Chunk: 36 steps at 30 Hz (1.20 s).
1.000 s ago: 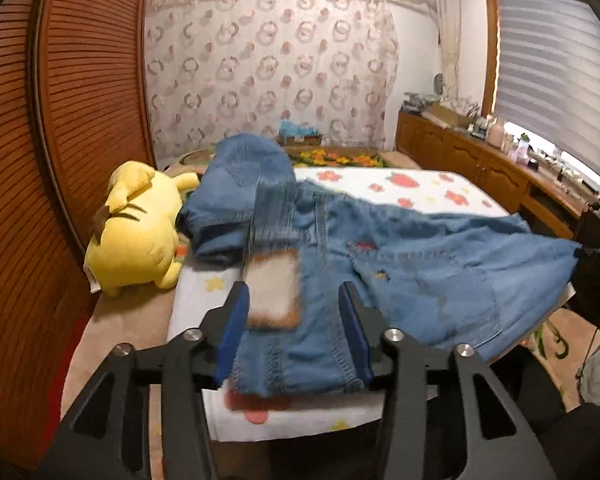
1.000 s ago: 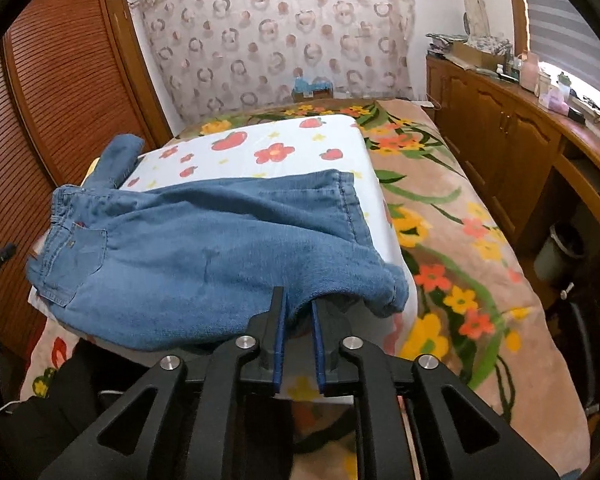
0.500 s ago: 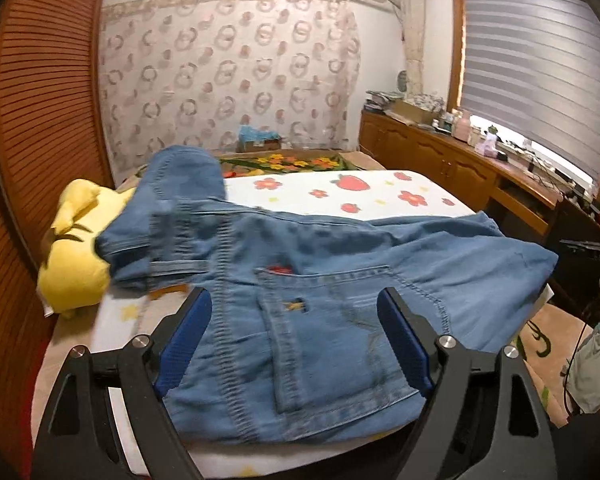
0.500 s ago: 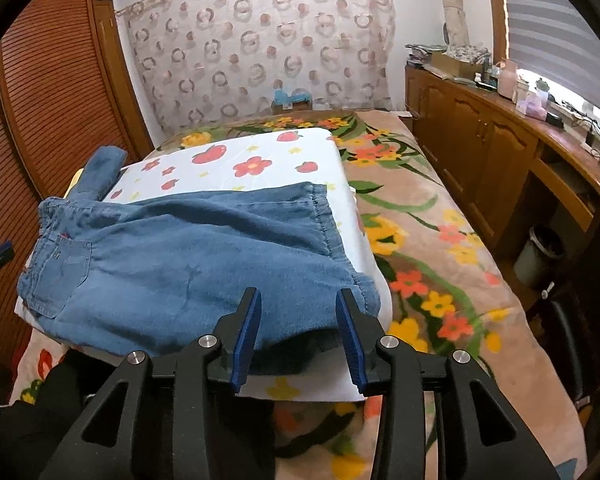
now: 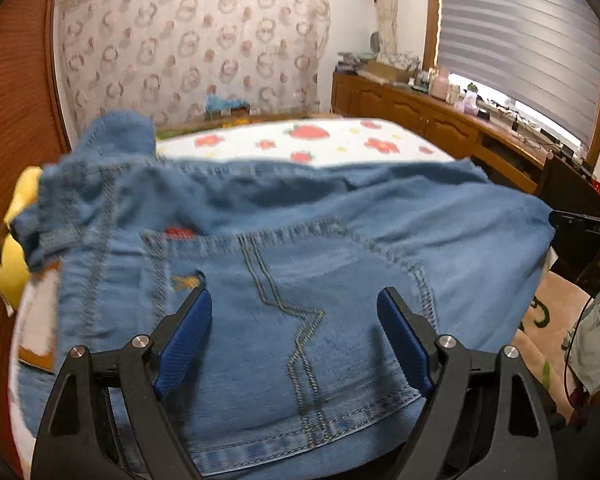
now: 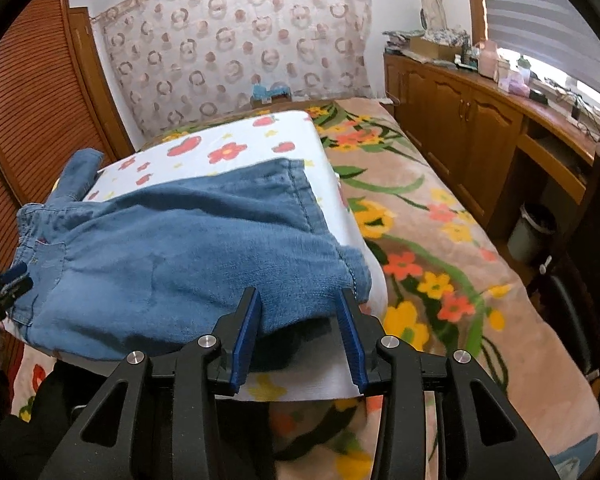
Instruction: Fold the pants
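Blue jeans (image 5: 300, 240) lie folded across a white flower-print pad (image 5: 340, 140) on the bed, with one leg end (image 5: 120, 132) raised at the back left. My left gripper (image 5: 294, 296) hovers wide open over the seat and its zigzag stitching, gripping nothing. In the right wrist view the jeans (image 6: 180, 248) stretch leftwards from my right gripper (image 6: 300, 296). It stands partly open at the near right corner of the folded legs. A roll of denim sits between the blue pads (image 6: 246, 332), which do not pinch it.
A yellow plush toy (image 5: 14, 256) lies left of the pad against louvred wooden doors (image 6: 32, 92). A floral blanket (image 6: 440, 240) covers the bed to the right. Wooden cabinets (image 6: 460, 128) with clutter on top and a small bin (image 6: 530, 232) line the right wall.
Both grippers let go of the denim and opened. The left one slid right from the waistband label to over the seat, coming lower and closer. The right one stayed near its corner.
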Available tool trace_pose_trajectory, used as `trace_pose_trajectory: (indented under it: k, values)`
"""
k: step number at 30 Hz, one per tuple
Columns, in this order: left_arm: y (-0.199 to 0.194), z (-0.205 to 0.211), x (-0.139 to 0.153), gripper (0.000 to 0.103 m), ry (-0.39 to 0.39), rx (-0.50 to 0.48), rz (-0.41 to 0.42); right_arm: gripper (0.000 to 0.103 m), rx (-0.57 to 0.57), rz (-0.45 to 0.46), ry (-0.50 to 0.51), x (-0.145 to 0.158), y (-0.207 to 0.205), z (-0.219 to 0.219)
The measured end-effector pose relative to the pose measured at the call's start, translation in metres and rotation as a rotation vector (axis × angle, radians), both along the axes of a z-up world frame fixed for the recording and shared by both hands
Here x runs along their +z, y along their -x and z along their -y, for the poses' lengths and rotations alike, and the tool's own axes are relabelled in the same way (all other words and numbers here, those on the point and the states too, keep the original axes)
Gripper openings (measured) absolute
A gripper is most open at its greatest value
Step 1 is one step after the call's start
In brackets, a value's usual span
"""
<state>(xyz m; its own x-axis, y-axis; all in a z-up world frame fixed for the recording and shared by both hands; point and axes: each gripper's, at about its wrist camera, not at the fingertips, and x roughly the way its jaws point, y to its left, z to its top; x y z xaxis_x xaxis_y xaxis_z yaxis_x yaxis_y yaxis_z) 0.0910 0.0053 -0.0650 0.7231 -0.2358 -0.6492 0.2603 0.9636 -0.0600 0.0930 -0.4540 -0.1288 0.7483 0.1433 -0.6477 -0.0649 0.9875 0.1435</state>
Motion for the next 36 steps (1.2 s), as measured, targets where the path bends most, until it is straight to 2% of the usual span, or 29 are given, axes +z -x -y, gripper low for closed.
trace_pose_trajectory:
  k: [12, 23, 24, 25, 26, 30, 36]
  values:
    - [-0.003, 0.008, -0.018, 0.085, -0.043, 0.034, -0.018, 0.041, -0.074, -0.045, -0.006, -0.002, -0.017, 0.018]
    - [-0.005, 0.006, -0.017, 0.085, -0.020, 0.032, -0.021, 0.041, -0.032, -0.017, -0.096, -0.001, -0.029, 0.026]
    - [-0.005, 0.006, -0.017, 0.085, -0.021, 0.033, -0.020, 0.036, -0.027, -0.006, -0.097, 0.000, -0.028, 0.026]
    - [-0.005, 0.006, -0.017, 0.085, -0.023, 0.033, -0.021, 0.018, -0.022, 0.007, -0.096, 0.002, -0.027, 0.025]
    - [-0.005, 0.005, -0.017, 0.085, -0.026, 0.033, -0.022, 0.010, -0.015, 0.018, -0.088, 0.004, -0.026, 0.024]
    - [-0.004, 0.003, -0.014, 0.085, -0.022, 0.028, -0.023, 0.003, 0.002, 0.069, -0.071, 0.015, -0.020, 0.018]
    - [0.000, 0.002, -0.007, 0.085, 0.002, 0.020, -0.029, 0.003, 0.072, 0.125, -0.057, 0.035, -0.015, -0.003]
